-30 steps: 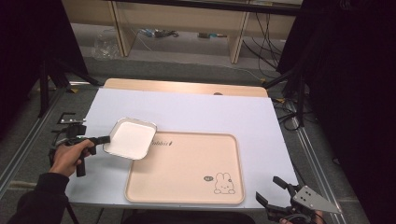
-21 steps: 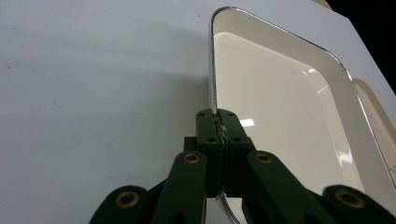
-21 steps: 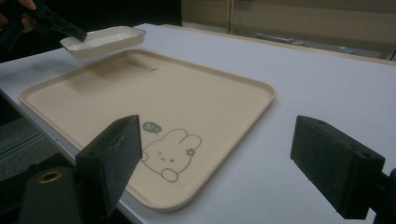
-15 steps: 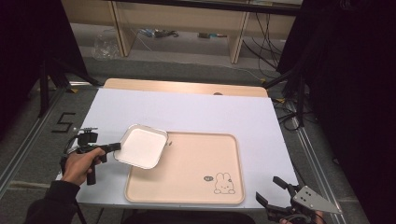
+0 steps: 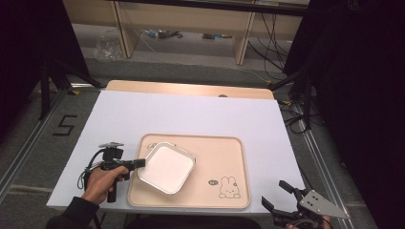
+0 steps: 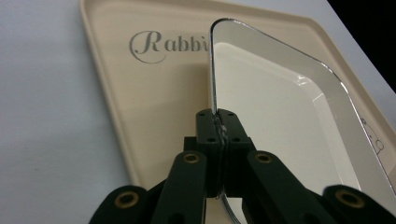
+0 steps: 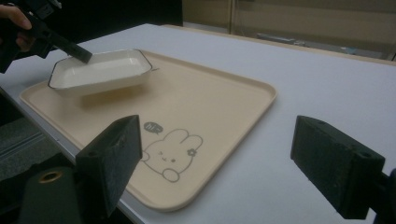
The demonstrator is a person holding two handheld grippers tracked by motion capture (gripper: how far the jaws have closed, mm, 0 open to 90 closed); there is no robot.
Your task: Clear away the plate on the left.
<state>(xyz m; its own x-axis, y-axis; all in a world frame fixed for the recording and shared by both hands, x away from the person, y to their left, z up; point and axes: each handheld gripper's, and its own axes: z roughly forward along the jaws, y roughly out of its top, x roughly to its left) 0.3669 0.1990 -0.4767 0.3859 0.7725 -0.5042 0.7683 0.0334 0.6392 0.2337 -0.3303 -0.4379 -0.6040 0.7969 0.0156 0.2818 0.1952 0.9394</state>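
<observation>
Counter (image 5: 200, 112), high view: white surface carrying a beige tray (image 5: 229, 157) with a rabbit drawing (image 5: 228, 187) at its 5 o'clock corner. White square dish (image 5: 167, 168) over the tray's 9 o'clock half, tilted. Left tongs (image 5: 139, 163) at the dish's 9 o'clock rim, clamped on it; hand (image 5: 102, 180) behind them at the counter's 8 o'clock edge. Right tongs (image 5: 282, 200) at the counter's 5 o'clock corner, jaws spread wide, holding nothing.

Left gripper view: left tongs (image 6: 219, 128) closed tight on the thin dark-edged rim of the dish (image 6: 280, 112). Tray (image 6: 154, 88) below, with grey script lettering (image 6: 163, 45) at 11 o'clock.

Right gripper view: right tongs (image 7: 229, 168) wide apart, empty, low over the counter's (image 7: 336, 93) near edge. Tray (image 7: 210, 100) ahead, rabbit drawing (image 7: 170, 156) nearest. Dish (image 7: 100, 70) at 10 o'clock, raised clear of the tray with its shadow beneath, gripped at its far rim by the left tongs (image 7: 84, 56).
</observation>
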